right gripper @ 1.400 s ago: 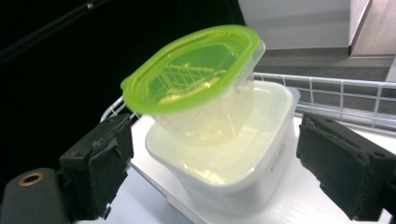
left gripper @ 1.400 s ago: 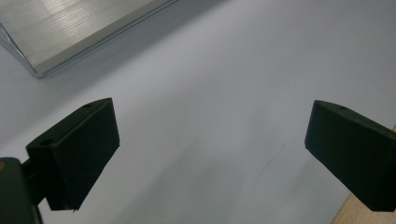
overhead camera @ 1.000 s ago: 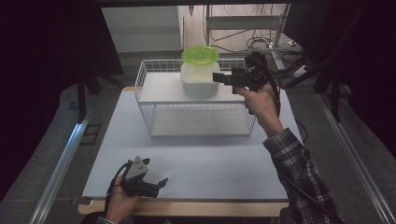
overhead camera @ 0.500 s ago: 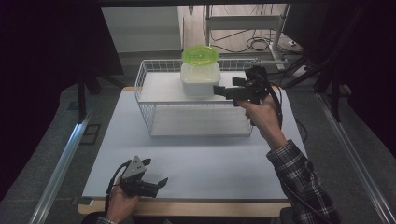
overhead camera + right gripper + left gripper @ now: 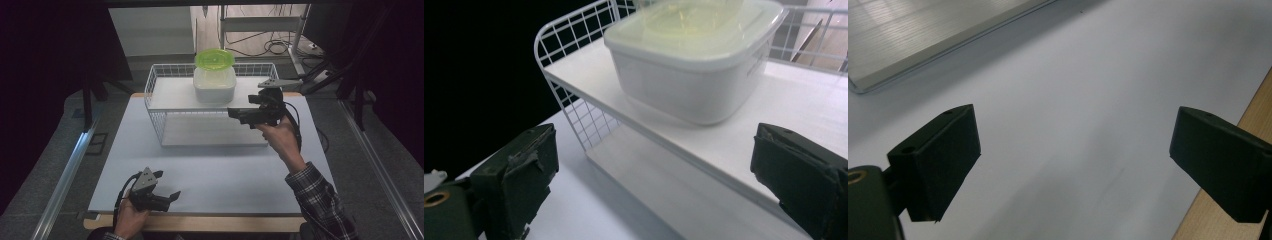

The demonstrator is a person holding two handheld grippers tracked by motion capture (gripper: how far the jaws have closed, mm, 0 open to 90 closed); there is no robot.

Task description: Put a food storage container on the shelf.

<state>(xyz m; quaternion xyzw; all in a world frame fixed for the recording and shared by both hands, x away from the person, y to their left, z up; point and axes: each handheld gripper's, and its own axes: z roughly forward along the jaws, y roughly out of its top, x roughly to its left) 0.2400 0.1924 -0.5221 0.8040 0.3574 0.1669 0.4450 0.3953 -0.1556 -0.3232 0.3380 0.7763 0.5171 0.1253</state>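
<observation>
High view: the right gripper [image 5: 240,114] is held in the air just in front of a white lidded container [image 5: 214,85] that sits on the upper shelf of a white wire rack [image 5: 160,112].

A lime-green plate [image 5: 215,58] rests on top of the container's lid. In the right gripper view, the jaws stand wide apart and empty, aimed at the container's near side and not touching it. The left gripper [image 5: 167,197] lies low on the white table mat [image 5: 225,170] near the front edge, well apart from the rack, its jaws also spread wide with nothing between them.
</observation>
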